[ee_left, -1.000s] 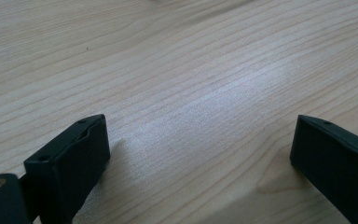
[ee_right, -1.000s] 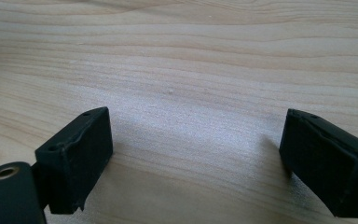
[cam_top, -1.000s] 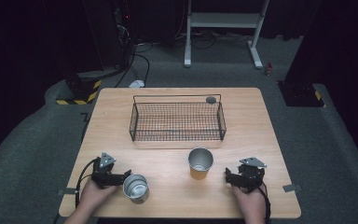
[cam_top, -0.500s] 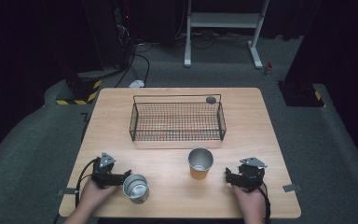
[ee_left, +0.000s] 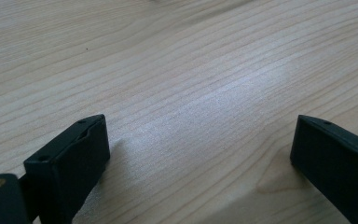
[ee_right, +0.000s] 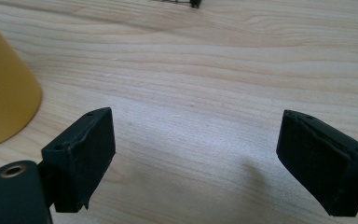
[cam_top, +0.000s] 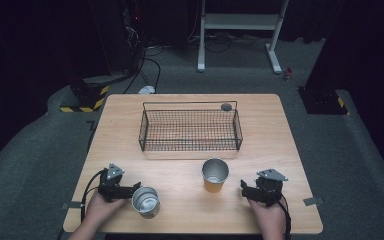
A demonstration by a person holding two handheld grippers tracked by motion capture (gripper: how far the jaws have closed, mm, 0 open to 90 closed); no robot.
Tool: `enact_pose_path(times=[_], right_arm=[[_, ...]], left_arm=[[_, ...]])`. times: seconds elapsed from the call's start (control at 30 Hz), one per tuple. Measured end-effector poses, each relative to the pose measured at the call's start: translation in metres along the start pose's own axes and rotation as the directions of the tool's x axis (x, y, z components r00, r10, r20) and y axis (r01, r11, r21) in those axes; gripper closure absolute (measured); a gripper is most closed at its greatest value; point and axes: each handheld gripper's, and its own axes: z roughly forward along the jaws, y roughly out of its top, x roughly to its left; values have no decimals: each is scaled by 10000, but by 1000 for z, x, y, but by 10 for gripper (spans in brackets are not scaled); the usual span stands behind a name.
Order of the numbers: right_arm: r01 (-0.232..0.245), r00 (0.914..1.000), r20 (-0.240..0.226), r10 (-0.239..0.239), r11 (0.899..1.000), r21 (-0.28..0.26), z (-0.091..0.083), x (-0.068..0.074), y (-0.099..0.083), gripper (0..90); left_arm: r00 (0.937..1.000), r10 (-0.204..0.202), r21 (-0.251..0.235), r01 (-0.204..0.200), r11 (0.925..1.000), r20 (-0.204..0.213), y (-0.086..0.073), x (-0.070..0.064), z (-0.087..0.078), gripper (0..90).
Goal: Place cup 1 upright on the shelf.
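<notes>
While both grippers rest on the table with jaws wide apart and empty, the silver cup [cam_top: 145, 201] sits just beside the left gripper [cam_top: 125, 190], the yellow cup [cam_top: 215, 174] near the right gripper [cam_top: 250, 190]. Best approach level, straddling the wall before squeezing.

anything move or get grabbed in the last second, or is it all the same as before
Nothing has visibly changed. The left gripper sits open beside the silver cup, and the right gripper sits open near the yellow cup, each holding nothing. Both cups stand upright on the table in front of the wire basket, just where they were a second ago.
</notes>
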Motion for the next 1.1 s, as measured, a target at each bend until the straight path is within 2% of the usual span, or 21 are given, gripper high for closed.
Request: enact_pose_path(times=[0.17,0.57,0.87,1.1], right_arm=[[248,9996,-131,-251,9994,-235,-7,4,1,114],[271,9983,-493,-317,9955,-913,-24,15,4,107],[352,9951,-880,-452,9931,-1123,-34,25,5,92],[447,9895,-1315,-608,9915,-1222,-38,33,4,89]], left_arm=[[10000,-1,0,1,10000,1,0,0,0,49],[10000,53,18,-53,10000,32,0,0,0,48],[10000,-1,-4,1,10000,37,0,0,0,48],[10000,6,-19,-6,10000,52,0,1,0,51]])
